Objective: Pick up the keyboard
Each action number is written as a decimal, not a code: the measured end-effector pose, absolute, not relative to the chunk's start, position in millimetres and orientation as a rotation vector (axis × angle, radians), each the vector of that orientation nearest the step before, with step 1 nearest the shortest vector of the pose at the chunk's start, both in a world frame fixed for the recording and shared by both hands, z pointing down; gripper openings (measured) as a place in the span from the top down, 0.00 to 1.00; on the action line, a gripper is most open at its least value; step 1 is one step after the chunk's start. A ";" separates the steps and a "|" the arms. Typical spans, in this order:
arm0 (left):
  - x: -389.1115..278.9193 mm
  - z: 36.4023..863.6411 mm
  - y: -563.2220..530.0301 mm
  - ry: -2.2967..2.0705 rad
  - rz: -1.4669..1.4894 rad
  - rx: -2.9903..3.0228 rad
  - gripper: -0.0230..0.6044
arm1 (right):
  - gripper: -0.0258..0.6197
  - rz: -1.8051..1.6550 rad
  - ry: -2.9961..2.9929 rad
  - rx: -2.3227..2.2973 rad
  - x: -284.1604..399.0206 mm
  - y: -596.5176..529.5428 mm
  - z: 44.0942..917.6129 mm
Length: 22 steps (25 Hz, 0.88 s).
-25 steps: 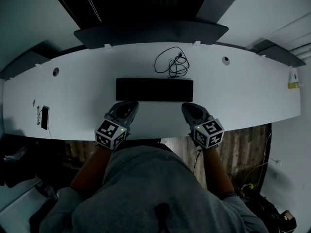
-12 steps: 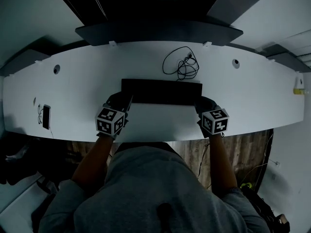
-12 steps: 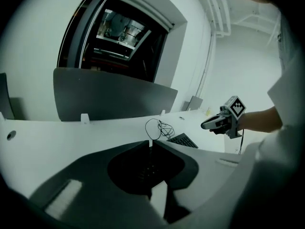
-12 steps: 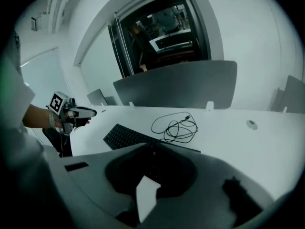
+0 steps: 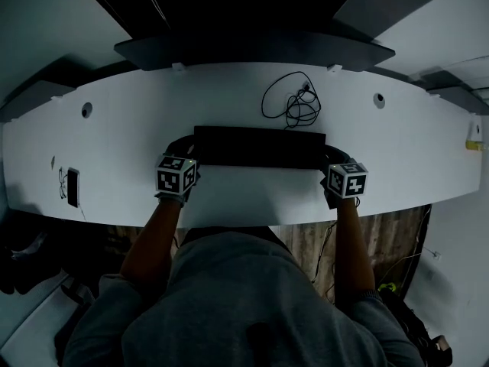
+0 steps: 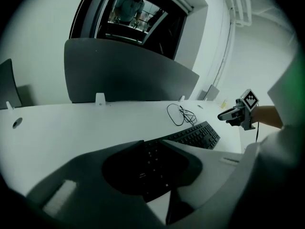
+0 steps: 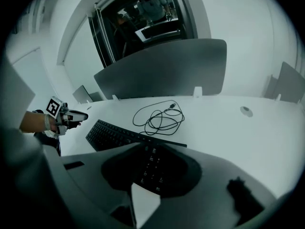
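A black keyboard [image 5: 260, 147] lies flat on the white desk [image 5: 137, 136], its long side across the head view. My left gripper [image 5: 186, 151] sits at its left end and my right gripper [image 5: 334, 159] at its right end. Both point down and forward. In the left gripper view the jaws of my left gripper [image 6: 151, 147] are opening, with the keyboard [image 6: 193, 135] end in the gap between them. In the right gripper view my right gripper [image 7: 150, 149] is also opening around the other end of the keyboard [image 7: 112, 135]. Neither pair of pads visibly presses on it.
A coiled black cable [image 5: 294, 105] lies just behind the keyboard's right half. A phone [image 5: 71, 185] rests near the desk's left front edge. Dark divider panels [image 5: 252, 48] stand along the back. Two round cable holes [image 5: 86, 110] [image 5: 379, 99] sit in the desktop.
Both grippers moved forward and down from the desk's front edge to the keyboard's two ends. Their jaws went from shut to parted.
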<state>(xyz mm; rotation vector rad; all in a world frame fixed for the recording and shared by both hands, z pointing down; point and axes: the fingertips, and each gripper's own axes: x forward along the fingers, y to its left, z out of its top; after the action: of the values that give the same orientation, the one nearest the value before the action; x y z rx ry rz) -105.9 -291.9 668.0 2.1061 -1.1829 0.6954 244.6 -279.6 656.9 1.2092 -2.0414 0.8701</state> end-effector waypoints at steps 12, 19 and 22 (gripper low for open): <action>-126.1 707.6 -308.7 -1.157 0.717 1.967 0.69 | 0.71 1.018 -1.945 1.249 264.9 -292.3 689.2; -119.1 716.9 -314.2 -1.099 0.684 1.909 0.60 | 0.64 1.107 -1.898 1.250 275.8 -300.0 709.2; -115.9 718.7 -317.2 -1.084 0.670 1.899 0.60 | 0.64 1.153 -1.889 1.265 280.0 -304.9 715.3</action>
<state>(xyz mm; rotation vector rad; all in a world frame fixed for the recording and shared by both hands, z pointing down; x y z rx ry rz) -115.9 -317.2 718.7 1.8993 -1.0838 0.6695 280.0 -304.9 715.3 1.2651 -1.8890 1.1529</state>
